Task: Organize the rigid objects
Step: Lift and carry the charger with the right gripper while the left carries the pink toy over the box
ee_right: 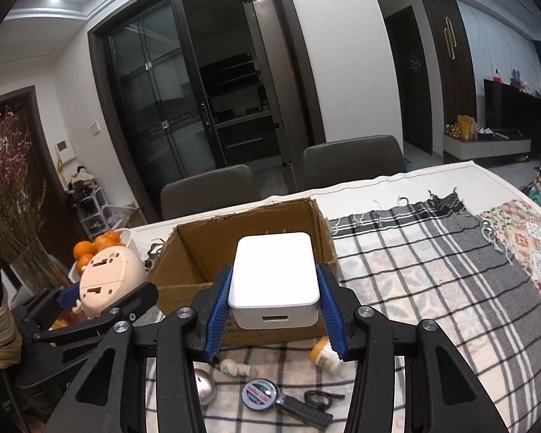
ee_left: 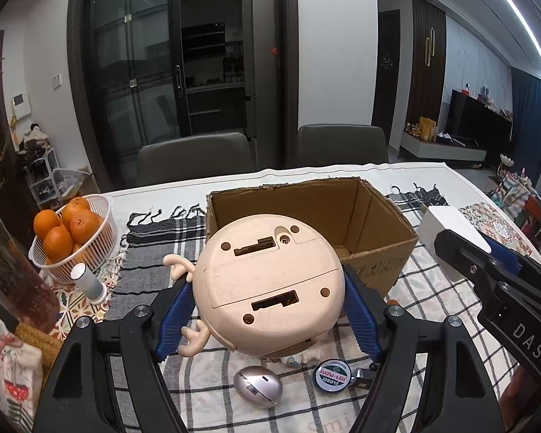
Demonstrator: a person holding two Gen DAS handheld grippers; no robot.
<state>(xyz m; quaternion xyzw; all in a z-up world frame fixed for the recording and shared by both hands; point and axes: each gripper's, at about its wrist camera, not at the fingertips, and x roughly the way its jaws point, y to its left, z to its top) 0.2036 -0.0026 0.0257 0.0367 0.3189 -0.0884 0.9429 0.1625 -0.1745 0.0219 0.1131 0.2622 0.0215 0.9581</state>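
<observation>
On the checked tablecloth point(ee_right: 432, 263), the cardboard box point(ee_left: 371, 216) is sitting empty while the left gripper point(ee_left: 270, 303) is clamping a beige toy point(ee_left: 267, 285) and the right gripper point(ee_right: 276, 306) a white charger point(ee_right: 274, 274), both near the box, with small items lying unsorted below.

Beige round toy point(ee_left: 270, 285) underside-up, white charger point(ee_right: 275, 278), both held above open cardboard box point(ee_left: 375, 241)

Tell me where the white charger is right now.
The white charger is clamped in the right tool, held above the table just in front of the cardboard box; the left wrist view shows it right of the box.
</observation>
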